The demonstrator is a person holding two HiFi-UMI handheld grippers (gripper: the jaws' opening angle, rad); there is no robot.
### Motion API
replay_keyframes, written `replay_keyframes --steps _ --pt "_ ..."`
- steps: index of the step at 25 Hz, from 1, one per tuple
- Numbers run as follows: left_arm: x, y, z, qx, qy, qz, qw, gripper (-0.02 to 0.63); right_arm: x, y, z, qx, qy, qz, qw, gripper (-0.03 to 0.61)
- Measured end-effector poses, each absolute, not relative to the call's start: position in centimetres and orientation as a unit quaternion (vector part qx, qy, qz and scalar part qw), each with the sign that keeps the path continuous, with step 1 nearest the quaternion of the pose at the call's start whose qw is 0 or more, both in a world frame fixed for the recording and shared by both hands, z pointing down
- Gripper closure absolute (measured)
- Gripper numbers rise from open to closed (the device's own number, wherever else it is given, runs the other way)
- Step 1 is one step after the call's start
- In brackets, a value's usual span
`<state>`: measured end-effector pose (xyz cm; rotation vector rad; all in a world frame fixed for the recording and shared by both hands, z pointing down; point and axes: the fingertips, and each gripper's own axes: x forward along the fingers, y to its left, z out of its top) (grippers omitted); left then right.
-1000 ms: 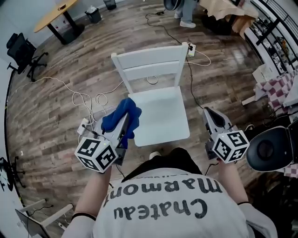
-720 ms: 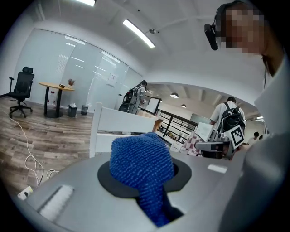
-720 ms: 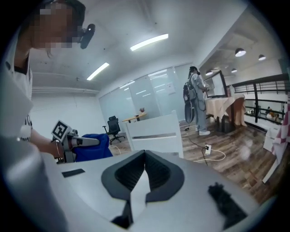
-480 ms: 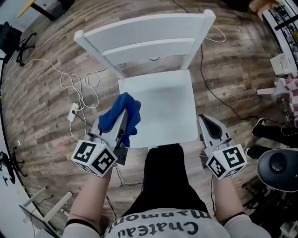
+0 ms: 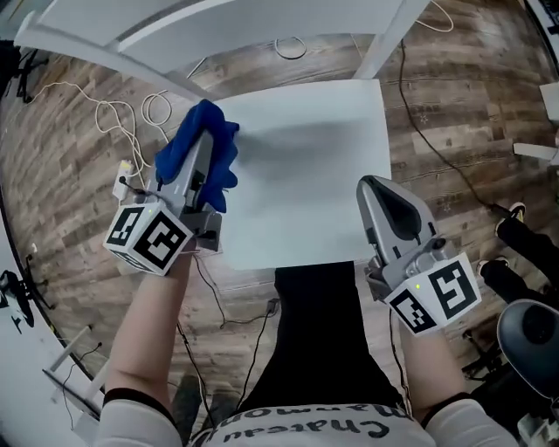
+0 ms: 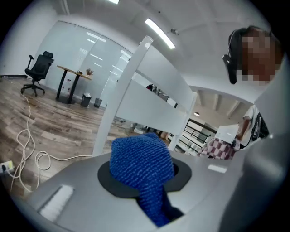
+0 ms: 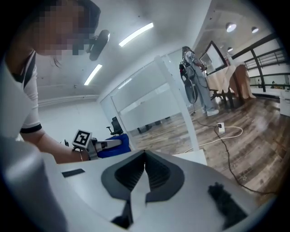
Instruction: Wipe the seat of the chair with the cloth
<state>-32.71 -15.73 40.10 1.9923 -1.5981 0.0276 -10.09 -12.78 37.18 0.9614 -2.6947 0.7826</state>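
**Cloth clamped in left gripper at seat's left edge, right gripper closed and empty**

- Nearest, bottom centre of the head view: person's black trousers (image 5: 319, 349), with a forearm running up each side to the marker cubes.
- Right gripper (image 5: 376, 188), lower right of frame: nose sits over the front right corner of the chair seat (image 5: 306, 166). In the right gripper view the jaws are pressed together with nothing between them.
- Left gripper (image 5: 197, 153), left of centre: jaws clenched on the blue cloth (image 5: 224, 148). In the left gripper view the knit fabric is bunched over the jaw tips, with a tail trapped in the gap.
- The cloth is at the seat's left edge, toward the back, partly over the white surface. Can't confirm it's touching the seat.
- Rest of the seat is bare white.
- Further up the frame: white backrest (image 5: 218, 26), slats across the top, posts at the seat's rear corners.
- Beyond and below: wood-plank floor (image 5: 70, 175), with white cable (image 5: 113, 113) looped at upper left and a dark cable down the right side.
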Motion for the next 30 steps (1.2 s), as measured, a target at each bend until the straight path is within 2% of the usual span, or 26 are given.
replay_keyframes --steps 4,8,13,15,20,30 --pt "-34.3 -17.7 42.1 0.739 -0.616 0.001 0.271 0.523 -10.9 -12.3 39.2 0.306 -0.908 0.27 0.098 0.565" --pt "-37.2 -18.8 49.1 0.667 -0.66 0.051 0.343 0.523 -11.4 -12.1 40.9 0.291 -0.907 0.283 0.109 0.565" --pt "-40.3 -18.5 54.1 0.583 -0.716 0.135 0.359 0.525 -10.0 -12.6 42.5 0.303 -0.897 0.301 0.111 0.565" --pt "-40.1 -18.4 55.1 0.58 -0.711 0.149 0.368 0.523 -9.2 -13.2 42.7 0.314 -0.892 0.306 0.109 0.565" --pt "-39.5 -18.8 55.7 0.578 -0.711 0.229 0.329 0.52 -7.1 -14.2 43.3 0.343 -0.877 0.321 0.103 0.565" --pt "-33.0 -21.7 55.8 0.582 -0.71 0.176 0.355 0.522 -1.8 -14.4 43.3 0.411 -0.851 0.316 0.08 0.565"
